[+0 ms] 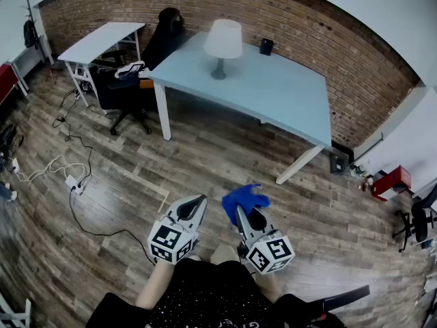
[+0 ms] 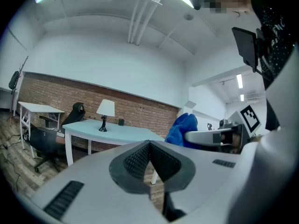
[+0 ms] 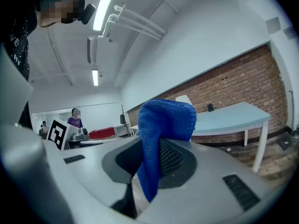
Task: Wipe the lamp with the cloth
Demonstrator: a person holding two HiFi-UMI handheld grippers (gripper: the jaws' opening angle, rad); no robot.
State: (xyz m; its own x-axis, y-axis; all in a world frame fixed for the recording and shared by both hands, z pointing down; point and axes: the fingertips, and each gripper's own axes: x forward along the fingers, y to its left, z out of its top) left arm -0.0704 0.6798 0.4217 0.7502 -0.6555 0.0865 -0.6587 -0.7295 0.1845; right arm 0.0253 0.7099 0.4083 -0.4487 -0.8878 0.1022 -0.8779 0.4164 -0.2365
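The person is standing on the wooden floor [image 1: 205, 156], well apart from the table [image 1: 287, 101], and is holding both tools low in the near part of the scene. The right gripper [image 1: 240, 212] is clenching the blue cloth [image 1: 244, 200]; the right gripper view is showing the fabric pinched between the ribbed pads, bunching above them and hanging below. The left gripper [image 1: 199, 200] is sitting just to its left, with its jaws pressed together on nothing.

The lamp [image 1: 222, 45] is standing upright on the far left part of the table, close to the brick wall, and no tool is near it. By the look of it, the wiping is not yet starting; the step in hand is bringing the cloth to the lamp. The next move is probably calling for a walk to the table and a lift of the right tool until the free bunch of cloth is meeting the shade. The left tool would have to open if it were to steady the base.

In the right gripper view the cloth is covering most of the lamp, leaving only a pale corner showing. A small dark object [image 1: 266, 46] to the right of the lamp is too small to identify. The person's body is cutting off the near ends of both tools in the head view.
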